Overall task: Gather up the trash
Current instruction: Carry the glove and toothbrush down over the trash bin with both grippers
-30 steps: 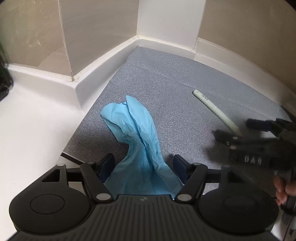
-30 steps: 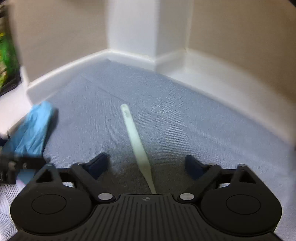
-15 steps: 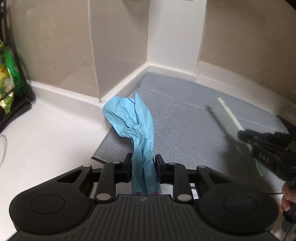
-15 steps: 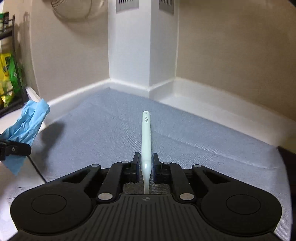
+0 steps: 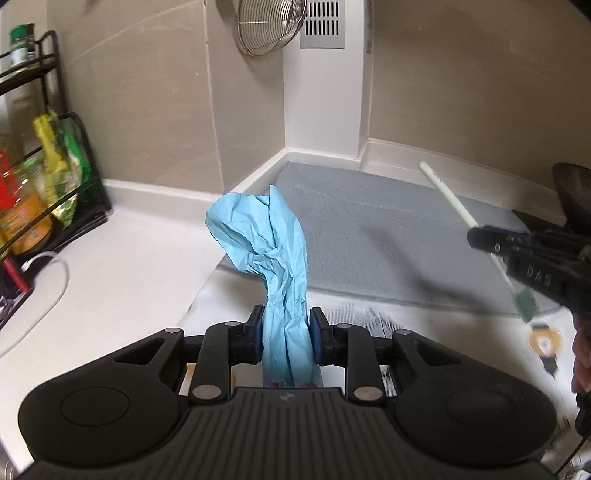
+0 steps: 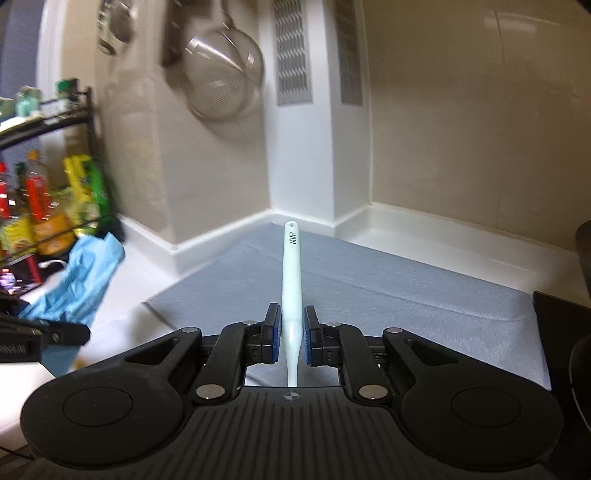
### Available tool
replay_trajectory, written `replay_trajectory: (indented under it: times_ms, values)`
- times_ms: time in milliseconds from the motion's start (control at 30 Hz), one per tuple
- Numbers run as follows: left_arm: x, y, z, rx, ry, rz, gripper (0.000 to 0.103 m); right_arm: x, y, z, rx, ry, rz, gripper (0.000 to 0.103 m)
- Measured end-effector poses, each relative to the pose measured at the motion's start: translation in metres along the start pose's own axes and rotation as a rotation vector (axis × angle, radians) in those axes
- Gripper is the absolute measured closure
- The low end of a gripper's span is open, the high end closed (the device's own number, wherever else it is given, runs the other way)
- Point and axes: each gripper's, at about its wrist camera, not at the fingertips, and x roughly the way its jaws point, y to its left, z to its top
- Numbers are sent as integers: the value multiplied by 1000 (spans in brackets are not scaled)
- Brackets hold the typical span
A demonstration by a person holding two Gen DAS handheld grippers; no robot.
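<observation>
Left gripper (image 5: 286, 334) clamped on a crumpled blue glove (image 5: 271, 251), fingers (image 5: 256, 332) pressed against it from both sides; glove lifted clear of the white table (image 5: 122, 273), its loose end standing up above the fingers. Right gripper (image 6: 289, 338) closed on a slim white toothbrush handle (image 6: 290, 273), fingers (image 6: 271, 338) pinching its narrow lower part, the printed end pointing forward and up over the grey mat (image 6: 388, 295). Seen from the left wrist, the same stick (image 5: 448, 195) slanting through the right gripper (image 5: 491, 240), a green bristled head (image 5: 526, 302) hanging below it, held off the mat (image 5: 369, 229). Wire strainer (image 5: 271, 27) hanging on the beige wall above the corner. Black rack (image 5: 44, 155) with bottles and packets at the far left edge of the table. White cable (image 5: 55, 284) lying beside the rack
</observation>
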Motion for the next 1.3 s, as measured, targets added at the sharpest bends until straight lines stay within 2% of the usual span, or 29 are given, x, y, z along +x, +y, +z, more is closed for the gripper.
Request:
replay_trajectory:
  times_ms: [367, 600, 800, 1000, 1300]
  values:
    - [-88, 8, -73, -25, -18, -18, 76, -90, 35, -23, -37, -71, 111, 90]
    - [-131, 2, -123, 2, -28, -1, 76, -138, 57, -52, -43, -72, 193, 90]
    - [-151, -8, -178, 27, 8, 13, 76, -164, 77, -94, -49, 7, 260, 90]
    - [-154, -12, -225, -9, 61, 26, 76, -170, 85, -137, -47, 122, 287, 90]
    - [-155, -21, -266, -2, 131, 43, 76, -167, 92, -182, -37, 250, 302, 90]
